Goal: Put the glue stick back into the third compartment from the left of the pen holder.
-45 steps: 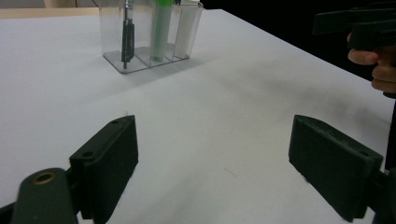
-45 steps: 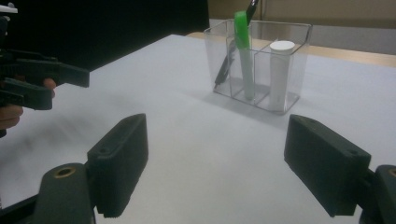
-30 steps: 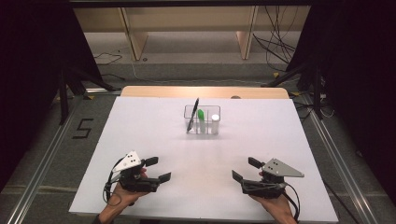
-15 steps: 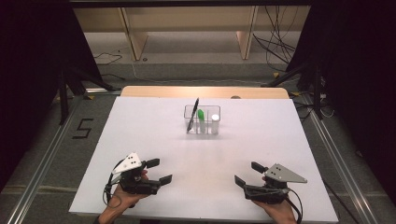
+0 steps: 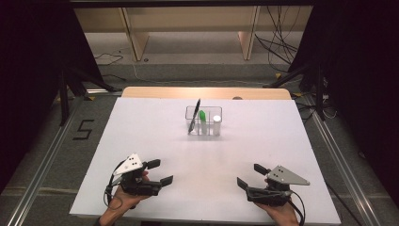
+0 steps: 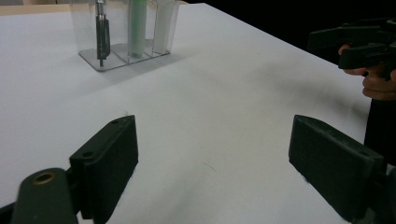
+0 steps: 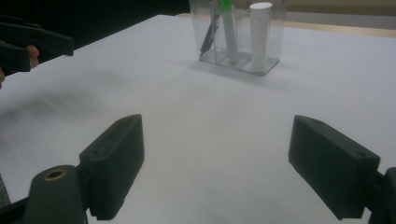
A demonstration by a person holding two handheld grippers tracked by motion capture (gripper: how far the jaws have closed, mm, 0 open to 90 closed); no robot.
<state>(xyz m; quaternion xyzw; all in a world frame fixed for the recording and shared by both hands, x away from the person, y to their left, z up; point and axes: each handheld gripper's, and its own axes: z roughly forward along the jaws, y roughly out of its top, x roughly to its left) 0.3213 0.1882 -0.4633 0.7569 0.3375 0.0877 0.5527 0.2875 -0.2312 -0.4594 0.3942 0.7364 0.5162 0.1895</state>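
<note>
- The pen (image 5: pixel 194 116) leaned in the clear holder (image 5: pixel 203 121), its long axis tilted, top pointing up and away
- Left gripper (image 5: pixel 160 172) and right gripper (image 5: pixel 251 175) gaped wide, holding nothing

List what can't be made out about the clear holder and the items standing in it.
- Black pen: top cut off by the left gripper view's upper edge.
- Green marker: cap cropped in the right gripper view; any print is blurred.
- White tube: too small in the high view to identify.
- Clear holder: dividers too small to make out from above.
</note>
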